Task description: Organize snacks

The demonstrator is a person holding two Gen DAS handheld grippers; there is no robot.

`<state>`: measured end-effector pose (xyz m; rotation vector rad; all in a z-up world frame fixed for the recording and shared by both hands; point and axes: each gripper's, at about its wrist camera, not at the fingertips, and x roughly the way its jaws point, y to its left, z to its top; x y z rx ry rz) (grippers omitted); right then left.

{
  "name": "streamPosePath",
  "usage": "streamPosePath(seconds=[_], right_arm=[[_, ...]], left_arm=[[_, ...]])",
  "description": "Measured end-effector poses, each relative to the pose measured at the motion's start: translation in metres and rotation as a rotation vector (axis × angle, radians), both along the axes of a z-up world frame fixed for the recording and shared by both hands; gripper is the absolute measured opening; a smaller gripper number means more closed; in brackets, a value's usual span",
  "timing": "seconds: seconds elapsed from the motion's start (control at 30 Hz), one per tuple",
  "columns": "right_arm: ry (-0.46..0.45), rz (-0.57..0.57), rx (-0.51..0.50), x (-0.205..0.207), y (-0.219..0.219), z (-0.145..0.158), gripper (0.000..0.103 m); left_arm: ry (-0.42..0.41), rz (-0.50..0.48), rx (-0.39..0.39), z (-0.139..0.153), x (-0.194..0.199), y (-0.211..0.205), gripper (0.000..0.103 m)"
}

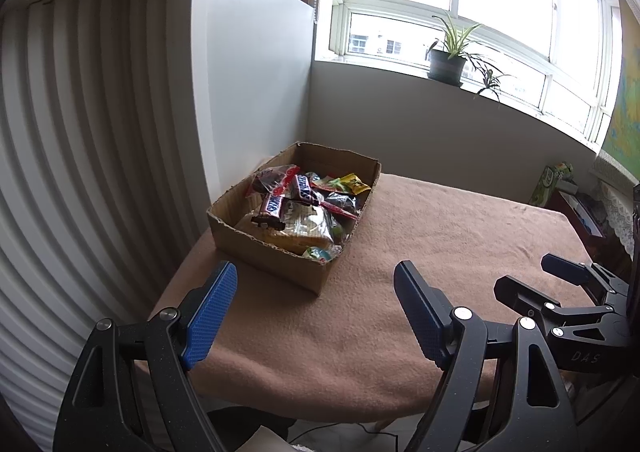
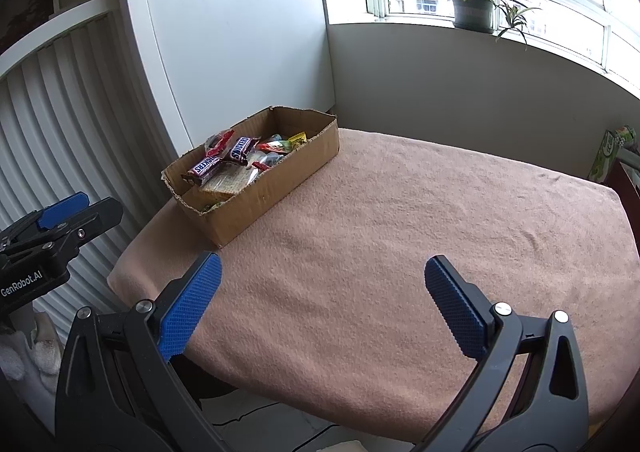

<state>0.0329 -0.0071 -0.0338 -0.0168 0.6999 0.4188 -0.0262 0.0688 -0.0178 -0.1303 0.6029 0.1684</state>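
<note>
Much of the heap inside the open brown cardboard box [image 1: 276, 260] is buried: the lower packets overlap and cannot be counted or read. On top lie two brown Snickers bars [image 1: 301, 188], a red-and-clear packet [image 1: 274, 177] and a yellow sachet [image 1: 354, 183]. The box sits at the far left corner of the pinkish-brown blanket-covered table [image 2: 400, 212]. The left gripper [image 1: 314, 312] and right gripper [image 2: 322, 300] both hang wide apart over the near edge, holding nothing.
</note>
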Motion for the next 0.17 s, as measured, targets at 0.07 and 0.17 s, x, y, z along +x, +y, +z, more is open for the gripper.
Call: streamPosePath(seconds=[0.07,0.17], right_arm=[[0.001,-0.002,0.000,0.0008,-0.0010,-0.0008,0.103],[0.006,-0.010,0.001,0.0030,-0.0031,-0.0023,0.103]], left_arm=[[-0.001,-0.007,0.002,-0.0003,0.0005,-0.0016,0.081],[0.006,-0.007,0.002,-0.0016,0.0028,-0.0017,0.081]])
